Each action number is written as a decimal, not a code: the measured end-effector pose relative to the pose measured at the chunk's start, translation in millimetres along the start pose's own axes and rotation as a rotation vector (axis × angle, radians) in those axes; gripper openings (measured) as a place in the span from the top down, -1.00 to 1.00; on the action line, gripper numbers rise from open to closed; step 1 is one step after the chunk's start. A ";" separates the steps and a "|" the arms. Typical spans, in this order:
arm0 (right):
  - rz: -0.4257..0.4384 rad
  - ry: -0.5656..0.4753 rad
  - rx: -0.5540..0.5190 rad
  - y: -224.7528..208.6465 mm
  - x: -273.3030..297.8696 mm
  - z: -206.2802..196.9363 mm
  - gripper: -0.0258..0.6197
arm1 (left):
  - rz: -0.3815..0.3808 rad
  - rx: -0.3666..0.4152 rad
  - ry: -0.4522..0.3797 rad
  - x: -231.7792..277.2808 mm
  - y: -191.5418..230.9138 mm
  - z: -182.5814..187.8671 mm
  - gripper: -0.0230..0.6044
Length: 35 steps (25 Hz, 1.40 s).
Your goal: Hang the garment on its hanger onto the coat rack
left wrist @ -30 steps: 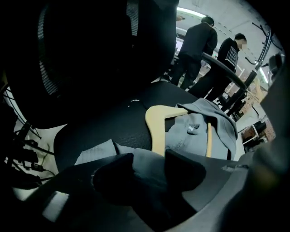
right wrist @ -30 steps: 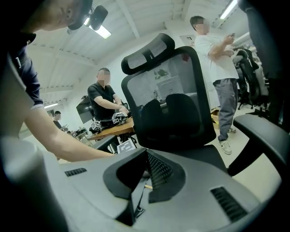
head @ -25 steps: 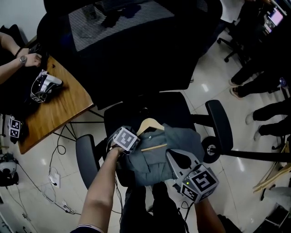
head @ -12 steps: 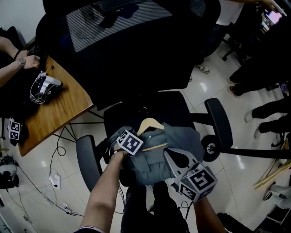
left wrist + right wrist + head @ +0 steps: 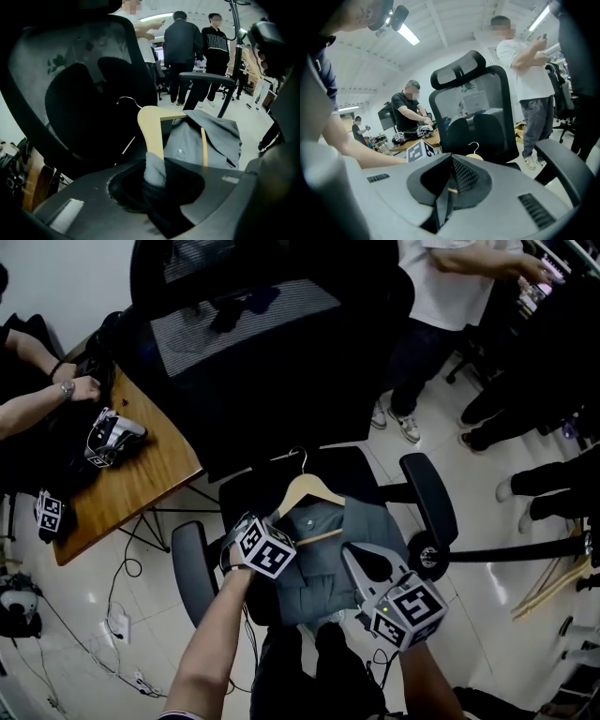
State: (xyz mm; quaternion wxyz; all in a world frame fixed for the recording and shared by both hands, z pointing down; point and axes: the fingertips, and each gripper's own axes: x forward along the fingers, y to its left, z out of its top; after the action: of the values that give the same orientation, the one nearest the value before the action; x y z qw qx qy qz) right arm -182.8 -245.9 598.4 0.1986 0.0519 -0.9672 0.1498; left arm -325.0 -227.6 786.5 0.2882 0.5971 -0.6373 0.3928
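With our left claw [image 5: 157, 180] clamped on the cloth-covered end of the hanger [image 5: 305, 491] and our right claw [image 5: 450, 187] pinched shut (on what, we cannot tell), the shirt [image 5: 328, 559] held above the chair [image 5: 361, 470] could slip off the tilted hanger, or the hook [image 5: 298, 457] could snag the chair's back.

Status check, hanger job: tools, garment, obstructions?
Left tool clamped on garment shoulder. Right tool shut on hanger. Garment on hanger, over chair seat. Chair backrest ahead.
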 end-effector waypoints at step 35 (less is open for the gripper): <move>-0.460 -0.417 -0.245 96.1 -251.9 141.9 0.89 | 0.014 0.474 -0.686 -391.6 -48.3 231.3 0.69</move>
State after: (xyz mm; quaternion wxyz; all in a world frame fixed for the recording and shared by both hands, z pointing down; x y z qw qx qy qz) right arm -19.8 -188.3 347.5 0.0299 0.2741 -0.9608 -0.0301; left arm -206.5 -212.6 345.0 -0.0890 0.7388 -0.5924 0.3088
